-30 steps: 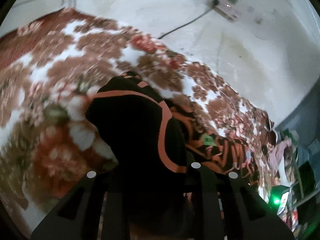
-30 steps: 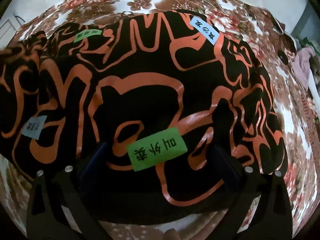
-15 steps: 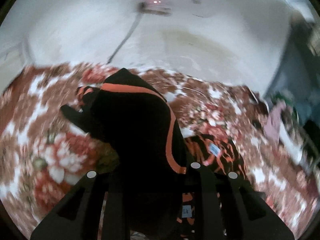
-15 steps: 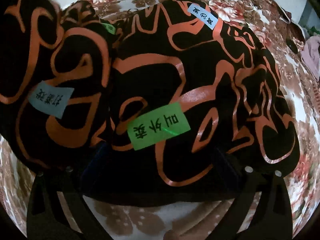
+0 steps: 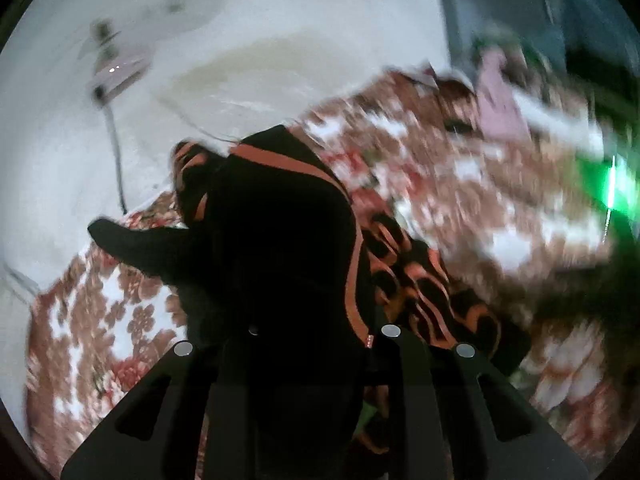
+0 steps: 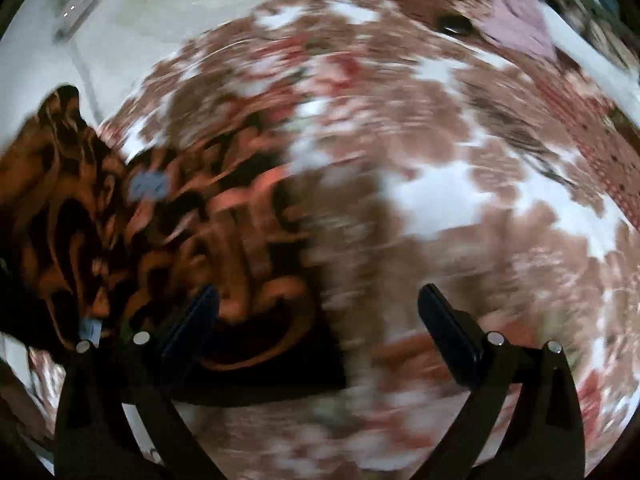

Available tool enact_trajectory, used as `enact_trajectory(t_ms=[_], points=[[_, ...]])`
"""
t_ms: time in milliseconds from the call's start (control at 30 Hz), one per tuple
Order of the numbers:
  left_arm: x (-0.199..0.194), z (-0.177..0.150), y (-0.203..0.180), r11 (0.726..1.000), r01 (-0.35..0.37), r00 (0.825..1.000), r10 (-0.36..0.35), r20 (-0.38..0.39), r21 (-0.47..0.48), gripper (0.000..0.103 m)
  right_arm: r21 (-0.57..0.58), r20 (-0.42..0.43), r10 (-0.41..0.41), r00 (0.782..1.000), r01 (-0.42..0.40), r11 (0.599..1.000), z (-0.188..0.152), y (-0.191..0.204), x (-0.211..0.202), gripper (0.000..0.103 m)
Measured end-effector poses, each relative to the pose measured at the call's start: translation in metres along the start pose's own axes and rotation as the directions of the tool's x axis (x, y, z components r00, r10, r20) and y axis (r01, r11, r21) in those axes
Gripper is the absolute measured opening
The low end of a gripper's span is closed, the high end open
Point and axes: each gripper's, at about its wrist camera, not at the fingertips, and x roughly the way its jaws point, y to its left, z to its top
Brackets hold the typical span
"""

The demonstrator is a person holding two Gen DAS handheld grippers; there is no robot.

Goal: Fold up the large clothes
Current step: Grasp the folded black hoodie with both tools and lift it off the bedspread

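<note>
Blur smears both my views, so the floral bedspread (image 6: 440, 200) under everything reads only as brown, red and white patches. Pale floor (image 5: 280, 20) beyond it, with a cable (image 5: 116, 152) trailing to a small box I can't identify. Black-and-orange garment (image 5: 280, 240) sits bunched on the bedspread; one fold rises into my left gripper (image 5: 316, 336), which pinches it, and the cloth hides the fingertips. My right gripper (image 6: 316, 316) stands spread wide, nothing between the pads, garment just beside its left finger (image 6: 192, 320). Pink cloth (image 5: 500, 100) at the far edge, cut off. Green light (image 5: 616, 188) far right, source unclear.
</note>
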Motion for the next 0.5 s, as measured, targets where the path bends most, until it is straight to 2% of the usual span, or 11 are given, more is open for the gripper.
enact_trajectory(t_ms=[100,167,233,300,333,367,433,467,500], points=[[0.028,-0.013,-0.066,0.989,-0.021,0.997,0.031,-0.065,0.146,0.019,0.018,-0.002,-0.015,1.0,0.015,1.0,0.017,-0.036,-0.012,0.098],[0.042,-0.026,-0.094,0.976,-0.024,0.994,0.046,-0.099,0.217,0.019,0.018,-0.017,0.018,1.0,-0.018,1.0,0.032,-0.053,-0.017,0.098],[0.057,-0.045,-0.124,0.948,-0.045,0.988,0.089,-0.128,0.314,0.019,0.011,-0.046,0.05,0.998,-0.049,0.999,0.036,-0.06,-0.015,0.098],[0.063,-0.06,-0.142,0.917,-0.075,0.983,0.135,-0.127,0.391,0.019,0.031,-0.086,0.146,0.986,-0.143,0.989,0.043,-0.064,-0.013,0.098],[0.065,-0.067,-0.15,0.893,-0.096,0.98,0.162,-0.116,0.439,0.019,0.057,-0.101,0.215,0.971,-0.211,0.976,0.046,-0.065,-0.013,0.098],[0.066,-0.07,-0.155,0.878,-0.109,0.978,0.178,-0.107,0.467,0.019,0.101,-0.122,0.314,0.942,-0.303,0.948,0.05,-0.065,-0.013,0.098],[0.065,-0.072,-0.156,0.867,-0.125,0.976,0.196,-0.099,0.483,0.019,0.167,-0.161,0.454,0.876,-0.43,0.887,0.059,-0.059,-0.009,0.098],[0.065,-0.072,-0.156,0.863,-0.129,0.975,0.2,-0.096,0.489,0.019,0.199,-0.192,0.529,0.827,-0.495,0.846,0.063,-0.052,-0.004,0.098],[0.064,-0.074,-0.157,0.854,-0.138,0.974,0.209,-0.087,0.501,0.019,0.233,-0.237,0.607,0.759,-0.562,0.793,0.067,-0.04,0.004,0.098]])
